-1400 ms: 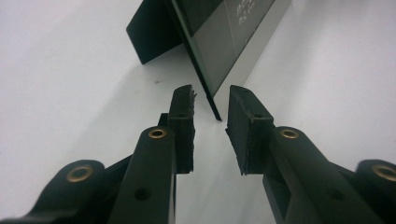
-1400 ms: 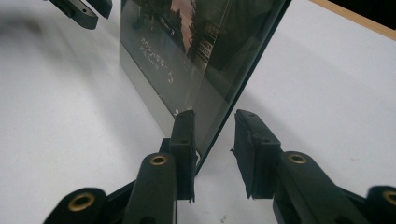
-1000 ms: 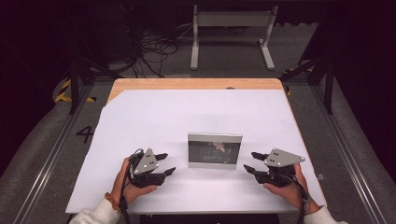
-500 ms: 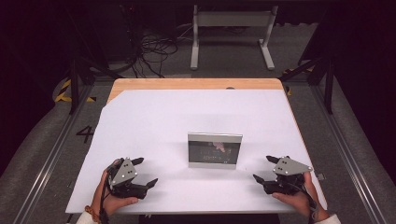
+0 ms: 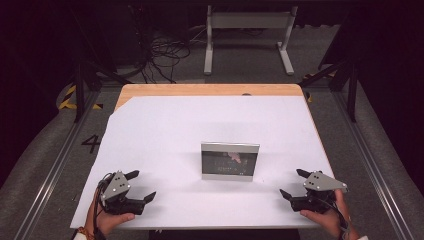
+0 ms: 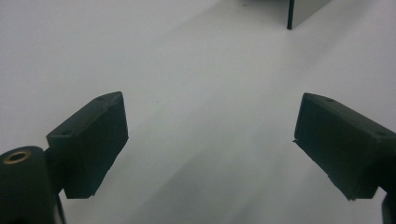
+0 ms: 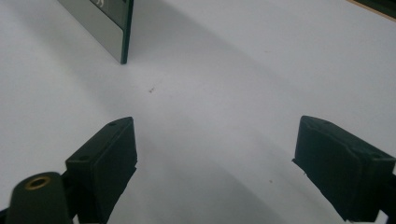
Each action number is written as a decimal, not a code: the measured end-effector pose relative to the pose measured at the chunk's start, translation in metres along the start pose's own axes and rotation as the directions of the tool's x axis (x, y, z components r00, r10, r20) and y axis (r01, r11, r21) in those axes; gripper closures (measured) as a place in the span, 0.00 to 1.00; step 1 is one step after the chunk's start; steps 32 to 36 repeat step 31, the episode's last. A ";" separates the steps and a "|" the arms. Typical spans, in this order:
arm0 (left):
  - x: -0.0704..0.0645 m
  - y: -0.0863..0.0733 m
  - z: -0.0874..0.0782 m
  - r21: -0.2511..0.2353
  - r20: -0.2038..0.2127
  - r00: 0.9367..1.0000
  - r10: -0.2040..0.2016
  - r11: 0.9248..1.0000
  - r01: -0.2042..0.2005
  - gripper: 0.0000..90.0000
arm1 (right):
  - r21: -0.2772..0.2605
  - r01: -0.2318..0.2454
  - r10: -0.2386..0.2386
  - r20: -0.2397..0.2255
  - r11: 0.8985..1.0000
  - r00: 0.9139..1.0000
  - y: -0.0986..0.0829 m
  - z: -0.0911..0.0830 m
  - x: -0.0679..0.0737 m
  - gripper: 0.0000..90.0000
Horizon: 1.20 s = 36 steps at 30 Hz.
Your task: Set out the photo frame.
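The left black two-jaw gripper (image 5: 141, 185) is resting low at the near left part of the white sheet-covered table (image 5: 165, 135), held in the person's left hand (image 5: 107, 220), and its jaws are standing wide apart with nothing between them. The right black two-jaw gripper (image 5: 294, 184) is sitting at the near right part, in the right hand (image 5: 325, 220), and its jaws are also spread and holding nothing. Between both grippers, a little farther from the person, the flat rectangular panel with a silver frame and a dark face (image 5: 230, 161) is standing upright on the table, apart from each gripper. In the left gripper view its dark edge (image 6: 291, 14) is showing at the top; in the right gripper view its corner (image 7: 112, 28) is showing at the upper left.
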<state>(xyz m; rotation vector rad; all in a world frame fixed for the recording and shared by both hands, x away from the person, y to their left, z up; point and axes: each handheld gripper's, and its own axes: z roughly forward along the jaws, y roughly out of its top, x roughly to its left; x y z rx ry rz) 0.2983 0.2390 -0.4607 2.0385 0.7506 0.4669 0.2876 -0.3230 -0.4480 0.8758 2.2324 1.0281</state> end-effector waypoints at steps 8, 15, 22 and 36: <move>0.000 0.000 0.001 0.003 0.003 1.000 0.007 1.000 -0.007 0.11 | -0.006 0.001 -0.001 0.003 1.000 1.000 0.001 0.001 -0.001 0.14; 0.000 0.001 0.001 0.004 0.005 1.000 0.002 1.000 -0.002 0.11 | -0.012 0.003 -0.003 0.005 1.000 1.000 0.002 0.000 -0.001 0.14; 0.000 0.001 0.002 0.004 0.005 1.000 -0.006 1.000 0.006 0.12 | -0.013 0.003 -0.003 0.008 1.000 1.000 0.002 0.000 -0.002 0.14; 0.001 0.001 0.004 0.007 0.014 1.000 -0.005 1.000 0.005 0.12 | -0.010 0.013 -0.012 0.019 1.000 1.000 0.002 0.000 -0.001 0.14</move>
